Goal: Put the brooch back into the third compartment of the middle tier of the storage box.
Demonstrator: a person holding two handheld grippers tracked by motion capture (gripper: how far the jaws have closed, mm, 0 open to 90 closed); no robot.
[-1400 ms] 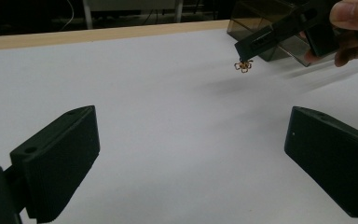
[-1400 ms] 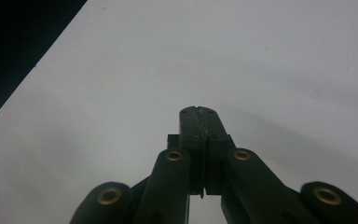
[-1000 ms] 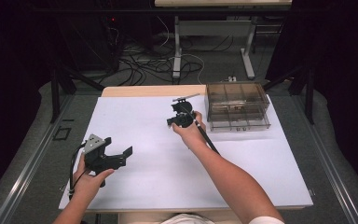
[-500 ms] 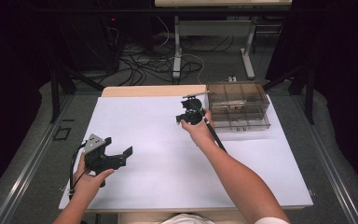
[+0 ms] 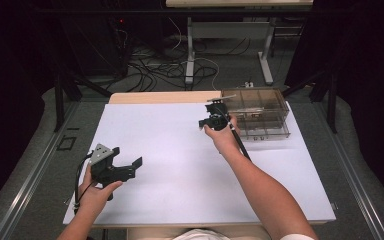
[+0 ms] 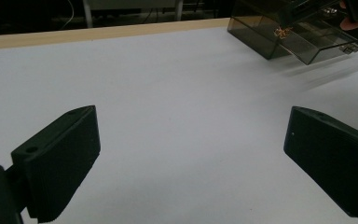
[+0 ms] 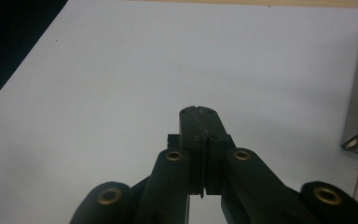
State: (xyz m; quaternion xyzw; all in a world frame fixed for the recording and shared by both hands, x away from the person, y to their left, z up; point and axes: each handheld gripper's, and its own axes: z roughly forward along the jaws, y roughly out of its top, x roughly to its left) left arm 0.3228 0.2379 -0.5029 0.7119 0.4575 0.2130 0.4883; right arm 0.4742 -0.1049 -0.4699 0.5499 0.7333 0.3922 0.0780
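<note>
At the left of the high view, the left gripper [image 5: 130, 169] sits low over the white table [image 5: 170, 165] near its front left corner, held in the person's left hand [image 5: 96, 192]; its jaws stand wide apart with nothing between them, and a grey three-cornered plate rides on top of it. The left gripper view confirms this: the two black jaws rise at either side with only bare white surface in the gap. No brand, label or readable writing can be made out on the gripper, the table or anything else here. Farther right, past the middle of the table and toward its far edge, the right gripper [image 5: 215, 114] is held up in the person's right hand [image 5: 224, 136], the forearm reaching in from the bottom right. In the right gripper view [image 7: 199, 112] its jaws are pressed fully together, pad against pad, with nothing caught between them, and they point across the white surface. Just beside this gripper, at the far right corner of the table, stands a smoky transparent plastic drawer box [image 5: 260, 112], the thing nearest to the work in hand. Dividers and drawer fronts show through its walls, and in the left gripper view [image 6: 284, 35] a small orange-gold item lies inside it, too small and blurred to identify. Whether the gripper touches the box cannot be told.
</note>
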